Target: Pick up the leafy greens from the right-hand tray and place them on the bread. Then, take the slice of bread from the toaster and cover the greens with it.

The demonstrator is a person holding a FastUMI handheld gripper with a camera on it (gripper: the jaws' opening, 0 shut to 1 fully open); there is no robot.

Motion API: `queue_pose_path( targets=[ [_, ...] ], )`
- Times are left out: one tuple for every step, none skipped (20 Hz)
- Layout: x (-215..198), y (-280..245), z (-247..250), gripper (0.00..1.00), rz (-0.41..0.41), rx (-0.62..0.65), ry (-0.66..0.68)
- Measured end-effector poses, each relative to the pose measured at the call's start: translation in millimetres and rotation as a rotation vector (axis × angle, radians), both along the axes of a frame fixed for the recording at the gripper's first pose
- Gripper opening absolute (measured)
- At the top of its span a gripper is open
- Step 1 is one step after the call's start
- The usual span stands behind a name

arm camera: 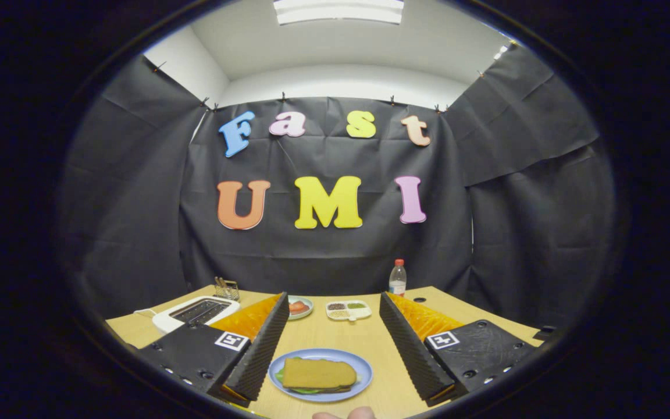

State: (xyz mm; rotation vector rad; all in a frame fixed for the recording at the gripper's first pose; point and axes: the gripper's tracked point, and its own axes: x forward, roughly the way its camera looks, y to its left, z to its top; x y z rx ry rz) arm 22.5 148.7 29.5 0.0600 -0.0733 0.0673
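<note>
A blue plate [360, 364] lies on the wooden table between my fingers, near their base. On it sits a bread slice [319, 373] with leafy greens [307, 390] peeking out under its front edge and at its left side. My gripper [331, 308] is open, fingers wide apart, nothing between the pads, held above the table. The white toaster [195, 312] stands beyond the left finger, its slots dark.
A small dish with red slices [299, 306] and a white divided tray [348, 309] of seasonings sit beyond the plate. A water bottle [397, 277] stands at the table's back. A small rack [227, 289] stands behind the toaster. Fingertips of a hand [344, 414] show nearest me.
</note>
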Motion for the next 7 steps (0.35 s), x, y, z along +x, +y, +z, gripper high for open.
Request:
queue_pose_path(
  targets=[
    [0, 0, -1, 0.95, -0.001, 0.002, -0.001],
    [0, -1, -1, 0.95, -0.003, 0.001, 0.000],
    [0, 1, -2, 0.95, -0.001, 0.002, 0.000],
    [0, 4, -2, 0.95, 0.002, 0.001, -0.003],
    [-1, 6, -2, 0.95, 0.005, -0.004, -0.006],
    [-1, 9, -2, 0.95, 0.009, -0.008, -0.010],
    [-1, 11, -2, 0.95, 0.011, -0.010, -0.011]
  ],
)
